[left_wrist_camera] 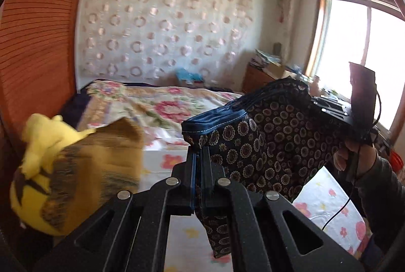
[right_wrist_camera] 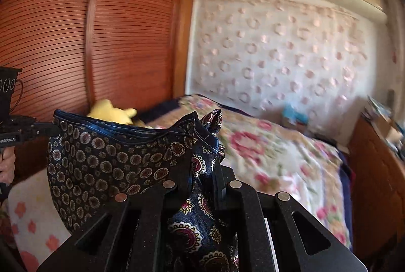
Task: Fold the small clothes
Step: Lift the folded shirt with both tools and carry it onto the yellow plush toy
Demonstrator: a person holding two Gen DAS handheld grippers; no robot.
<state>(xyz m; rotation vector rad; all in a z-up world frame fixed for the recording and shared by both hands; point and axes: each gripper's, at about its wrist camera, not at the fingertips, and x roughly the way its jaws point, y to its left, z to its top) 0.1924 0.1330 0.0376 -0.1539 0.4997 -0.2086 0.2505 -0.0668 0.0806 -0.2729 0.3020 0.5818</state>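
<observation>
Jaws: left gripper [left_wrist_camera: 198, 158] and right gripper [right_wrist_camera: 202, 170] both clamped on dark navy medallion-print cloth garment [left_wrist_camera: 273, 135], lifted mid-frame above floral bedspread [left_wrist_camera: 162, 104]. Step: spreading; next, likely lay flat.

The left gripper [left_wrist_camera: 198, 158] has its jaws pressed together on a corner of the patterned garment [left_wrist_camera: 273, 135], its fingers pointing forward and slightly downward. The right gripper [right_wrist_camera: 205, 170] likewise clamps a bunched corner of the same cloth, jaws nearly together with fabric filling the gap. Both are raised, apart from each other, with the garment hanging between them. The right hand [left_wrist_camera: 351, 155], in a dark sleeve, wraps its gripper's handle; the left hand [right_wrist_camera: 7, 165] shows at the picture's edge.
</observation>
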